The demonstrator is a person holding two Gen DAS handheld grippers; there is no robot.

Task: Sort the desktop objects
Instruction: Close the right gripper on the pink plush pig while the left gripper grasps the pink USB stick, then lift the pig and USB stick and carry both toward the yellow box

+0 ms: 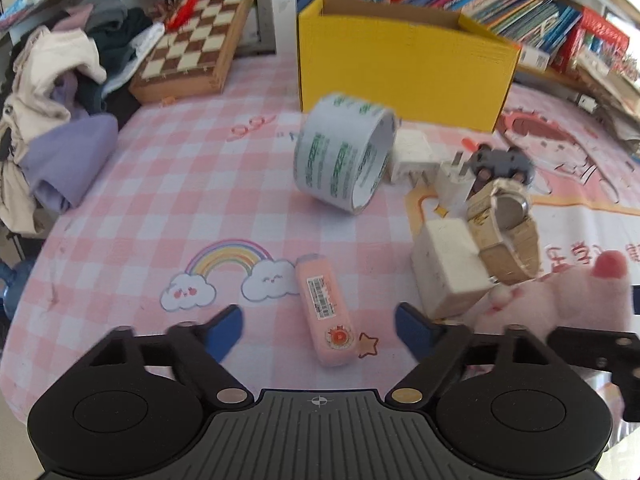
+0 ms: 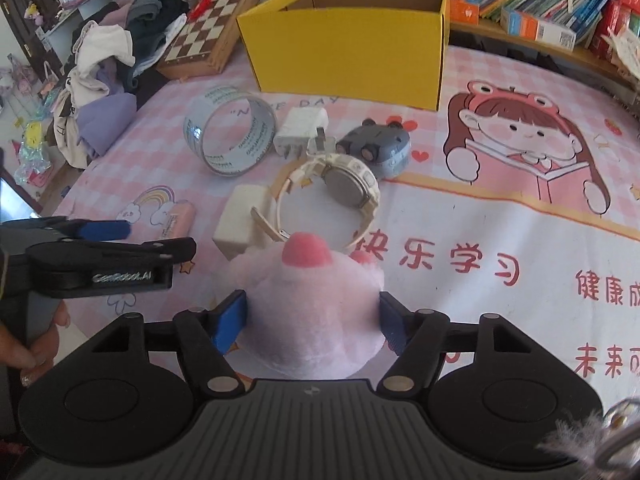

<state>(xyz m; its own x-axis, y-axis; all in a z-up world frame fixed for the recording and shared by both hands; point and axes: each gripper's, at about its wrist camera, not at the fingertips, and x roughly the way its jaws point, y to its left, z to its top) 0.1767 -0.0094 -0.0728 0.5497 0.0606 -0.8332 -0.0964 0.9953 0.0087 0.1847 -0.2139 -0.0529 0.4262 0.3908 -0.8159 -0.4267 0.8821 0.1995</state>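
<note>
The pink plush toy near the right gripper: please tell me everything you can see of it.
The pink plush toy is soft, fuzzy, pale pink, rounded, with darker pink nubs on top. It sits on the printed tablecloth between the blue pads of the right gripper, which press its sides. A cream wristwatch and a white block lie just beyond it.

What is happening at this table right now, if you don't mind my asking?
A person is sorting desk clutter with handheld tongs. The right tongs are closed on a pink plush toy. The left tongs straddle a pink eraser without gripping it. A tape roll, watch and chargers lie before the yellow box.
</note>
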